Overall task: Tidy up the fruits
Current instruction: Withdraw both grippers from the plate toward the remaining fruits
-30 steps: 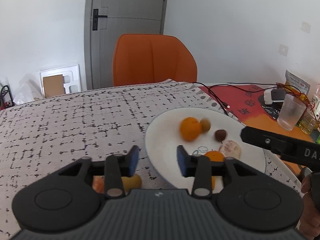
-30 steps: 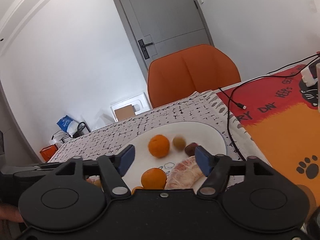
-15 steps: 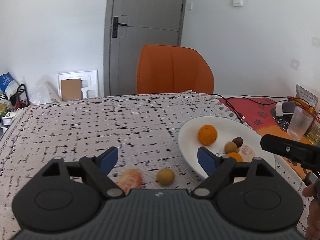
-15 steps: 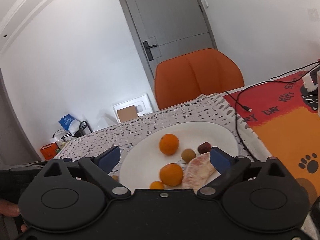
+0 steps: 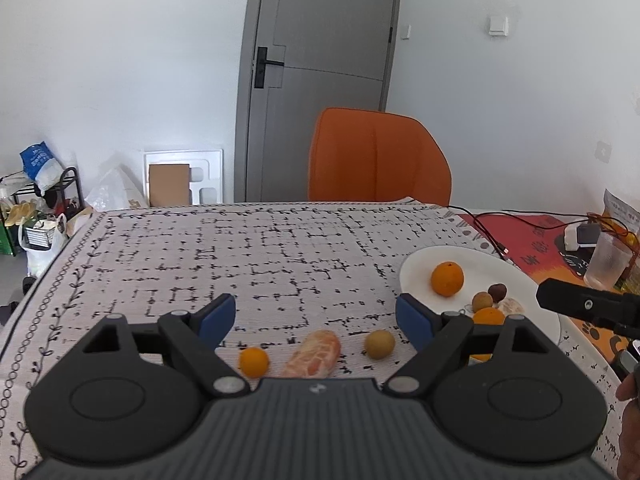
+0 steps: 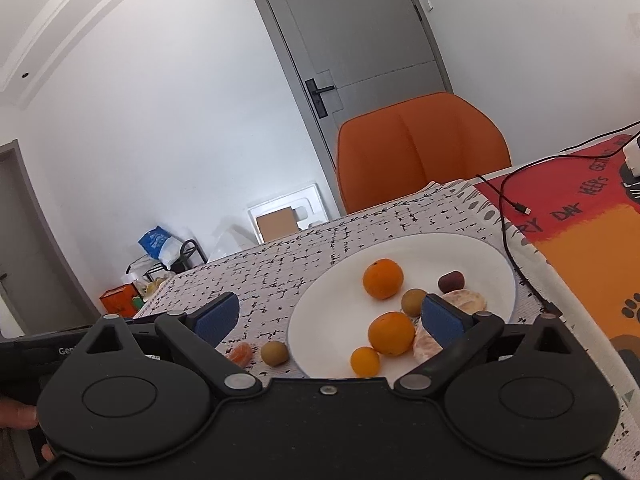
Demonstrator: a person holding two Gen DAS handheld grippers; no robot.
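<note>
While three fruits lay loose on the bench just short of the white plate (image 5: 416, 264), a small orange (image 5: 253, 361), a peeled segment (image 5: 316, 354) and a round brownish fruit (image 5: 379, 343), I held my left hand-held gripper (image 5: 316, 316) above them with its jaws spread wide and nothing between them. My right hand-held gripper (image 6: 330, 316) hung likewise released and empty over the plate, where two oranges, another small orange, a brownish fruit, a dark one and peeled pieces sat. I judged the step in hand to be picking the next loose fruit, which called for lowering the left jaws around it and closing gently, since the round ones could roll.
</note>
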